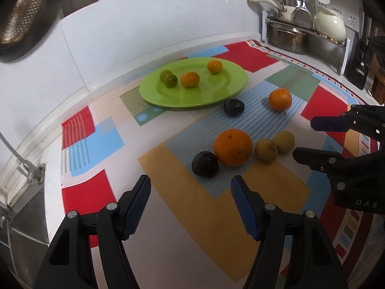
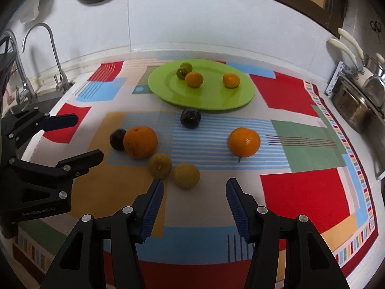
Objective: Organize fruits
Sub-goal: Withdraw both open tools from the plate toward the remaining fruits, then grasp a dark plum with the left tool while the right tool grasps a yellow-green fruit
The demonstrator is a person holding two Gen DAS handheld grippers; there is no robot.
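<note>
A green plate [image 1: 216,94] [image 2: 211,101] holds two small oranges [image 1: 190,79] [image 1: 214,66] and green fruit [image 1: 169,78] [image 2: 184,69]. On the patterned cloth lie a big orange [image 1: 233,147] [image 2: 140,141], a mandarin [image 1: 279,99] [image 2: 244,141], two dark plums [image 1: 205,163] [image 1: 234,107] and two yellow-brown fruits [image 1: 266,150] [image 1: 284,142] [image 2: 160,165] [image 2: 186,175]. My left gripper [image 1: 191,207] [image 2: 89,137] is open and empty, just short of the near plum. My right gripper [image 2: 195,207] [image 1: 303,137] is open and empty, just short of the yellow-brown fruits.
A dish rack [image 1: 305,29] [image 2: 353,96] with pots and a white jug stands at the back right. A sink with taps [image 2: 41,55] lies at the left. A colander [image 1: 21,14] hangs on the white tiled wall.
</note>
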